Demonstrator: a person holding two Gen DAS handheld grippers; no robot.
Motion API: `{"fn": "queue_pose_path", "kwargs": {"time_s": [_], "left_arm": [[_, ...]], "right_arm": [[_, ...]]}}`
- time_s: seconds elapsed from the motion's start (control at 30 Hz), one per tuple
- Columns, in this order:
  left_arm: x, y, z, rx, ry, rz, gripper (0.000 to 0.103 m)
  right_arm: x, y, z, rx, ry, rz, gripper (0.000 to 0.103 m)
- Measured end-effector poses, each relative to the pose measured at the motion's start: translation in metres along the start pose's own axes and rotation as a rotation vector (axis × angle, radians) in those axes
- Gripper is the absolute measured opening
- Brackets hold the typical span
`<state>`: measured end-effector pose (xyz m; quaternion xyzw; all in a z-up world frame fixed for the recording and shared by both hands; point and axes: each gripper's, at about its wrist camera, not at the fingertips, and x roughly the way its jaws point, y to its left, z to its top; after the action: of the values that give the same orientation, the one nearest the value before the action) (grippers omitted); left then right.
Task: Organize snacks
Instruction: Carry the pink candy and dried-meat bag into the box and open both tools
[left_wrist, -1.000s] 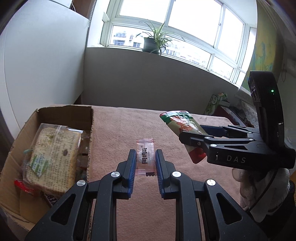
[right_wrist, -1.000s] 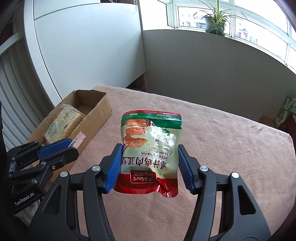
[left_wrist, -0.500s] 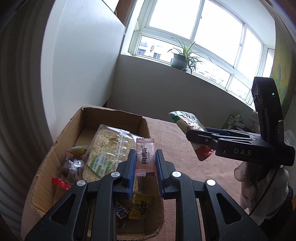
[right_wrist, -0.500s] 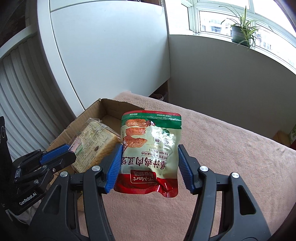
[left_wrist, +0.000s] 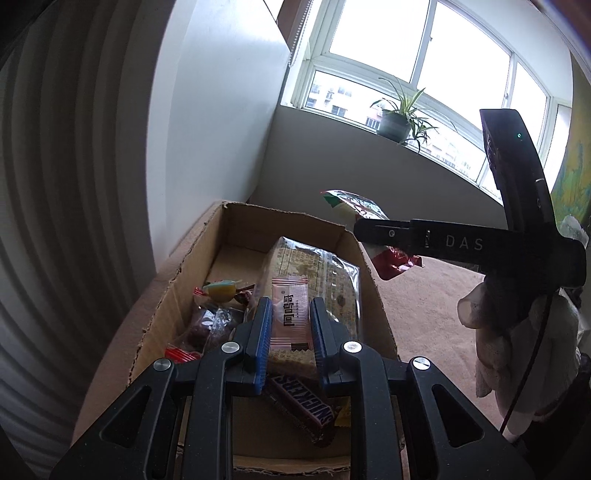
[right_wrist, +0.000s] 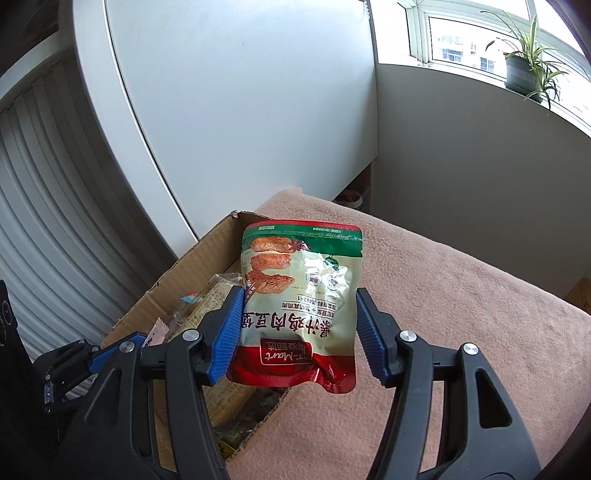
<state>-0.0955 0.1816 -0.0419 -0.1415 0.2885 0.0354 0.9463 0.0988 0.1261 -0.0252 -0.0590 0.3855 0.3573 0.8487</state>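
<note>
Both grippers now over box (left_wrist: 236, 236) rim

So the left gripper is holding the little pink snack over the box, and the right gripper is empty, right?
Not quite. The right gripper is not empty: it holds a red and green snack pouch, as the right wrist view shows. The rest is right: the left gripper holds the little pink snack over the cardboard box.

The left gripper (left_wrist: 290, 325) holds a sachet (left_wrist: 290, 314) above the cardboard box (left_wrist: 243, 221). Below it in the box lie a Snickers bar (left_wrist: 303, 404) and a bread pack (left_wrist: 314, 269). To its right, the right gripper (right_wrist: 295, 325) holds a pouch (right_wrist: 299, 295) over the box's right wall.
</note>
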Motion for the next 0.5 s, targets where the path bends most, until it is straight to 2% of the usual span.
{"fn": "queue_pose_path", "kwargs": {"time_s": [0.27,0.4,0.5], "left_arm": [[0.002,0.01,-0.006,0.001,0.015,0.028,0.019],[0.001,0.011,-0.004,-0.008,0.01,0.033,0.02],[0.001,0.012,-0.004,-0.017,0.008,0.035,0.033]], "right_arm": [[0.018,0.014,0.002,-0.015,0.011,0.012,0.067],[0.013,0.016,0.006,-0.011,-0.023,0.022,0.071],[0.007,0.017,0.007,-0.006,-0.043,0.031,0.073]]}}
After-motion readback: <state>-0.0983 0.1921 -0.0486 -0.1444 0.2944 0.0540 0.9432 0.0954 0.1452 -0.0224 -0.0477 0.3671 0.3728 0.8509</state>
